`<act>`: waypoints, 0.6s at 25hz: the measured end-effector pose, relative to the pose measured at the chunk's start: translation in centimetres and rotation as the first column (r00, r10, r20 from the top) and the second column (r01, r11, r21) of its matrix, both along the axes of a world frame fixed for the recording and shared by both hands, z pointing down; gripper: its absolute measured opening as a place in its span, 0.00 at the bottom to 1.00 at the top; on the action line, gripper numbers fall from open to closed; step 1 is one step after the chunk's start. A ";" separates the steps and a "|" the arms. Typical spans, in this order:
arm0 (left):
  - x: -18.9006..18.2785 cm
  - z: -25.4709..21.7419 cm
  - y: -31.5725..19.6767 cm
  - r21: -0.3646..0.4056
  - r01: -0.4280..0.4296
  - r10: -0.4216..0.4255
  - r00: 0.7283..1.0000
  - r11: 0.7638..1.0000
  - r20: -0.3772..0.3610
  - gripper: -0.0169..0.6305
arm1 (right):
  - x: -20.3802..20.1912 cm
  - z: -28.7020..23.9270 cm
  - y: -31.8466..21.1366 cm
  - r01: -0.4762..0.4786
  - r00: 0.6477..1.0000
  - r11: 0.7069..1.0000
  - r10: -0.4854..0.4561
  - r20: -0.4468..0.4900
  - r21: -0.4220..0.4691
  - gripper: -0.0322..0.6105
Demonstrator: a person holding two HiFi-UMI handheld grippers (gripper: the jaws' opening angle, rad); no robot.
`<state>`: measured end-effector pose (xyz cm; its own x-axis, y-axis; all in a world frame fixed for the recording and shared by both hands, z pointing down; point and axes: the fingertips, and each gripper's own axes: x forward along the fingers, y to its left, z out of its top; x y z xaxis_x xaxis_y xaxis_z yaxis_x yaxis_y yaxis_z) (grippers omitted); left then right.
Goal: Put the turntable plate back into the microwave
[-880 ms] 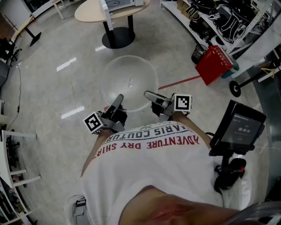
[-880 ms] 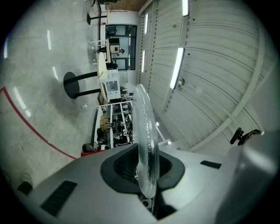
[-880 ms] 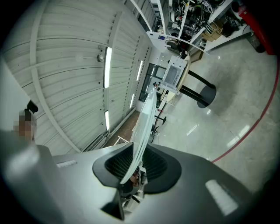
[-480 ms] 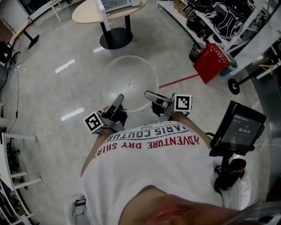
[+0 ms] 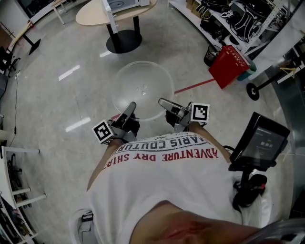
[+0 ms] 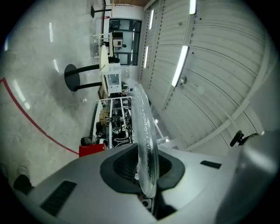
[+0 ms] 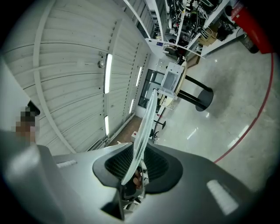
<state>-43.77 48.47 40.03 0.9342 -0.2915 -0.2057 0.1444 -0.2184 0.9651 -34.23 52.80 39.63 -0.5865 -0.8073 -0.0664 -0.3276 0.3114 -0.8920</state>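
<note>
- The clear round glass turntable plate (image 5: 143, 88) is held roughly level in the air above the glossy grey floor (image 5: 57, 95), in front of the person's chest.
- The left gripper (image 5: 129, 107) is clamped on the plate's near rim. Its own view shows the glass edge pinched between the dark pads.
- The right gripper (image 5: 164, 102) is closed on the same near rim, just beside the left one.
- A beige oval counter (image 5: 95, 13) on a black pedestal stands farther ahead.
- A red bin (image 5: 228, 66) sits to the right, with a red line (image 5: 193, 87) on the floor near it.
</note>
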 end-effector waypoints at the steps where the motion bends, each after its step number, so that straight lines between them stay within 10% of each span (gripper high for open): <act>1: 0.1 0.0 -0.1 0.001 -0.003 0.003 1.000 1.000 0.000 0.07 | 0.1 0.1 -0.1 -0.006 1.000 1.000 0.006 0.003 -0.007 0.14; 15: 2.8 -1.8 -1.7 0.020 -0.031 0.031 0.999 0.999 -0.012 0.07 | 3.1 -0.8 -1.8 -0.073 0.997 0.995 0.074 0.021 -0.062 0.13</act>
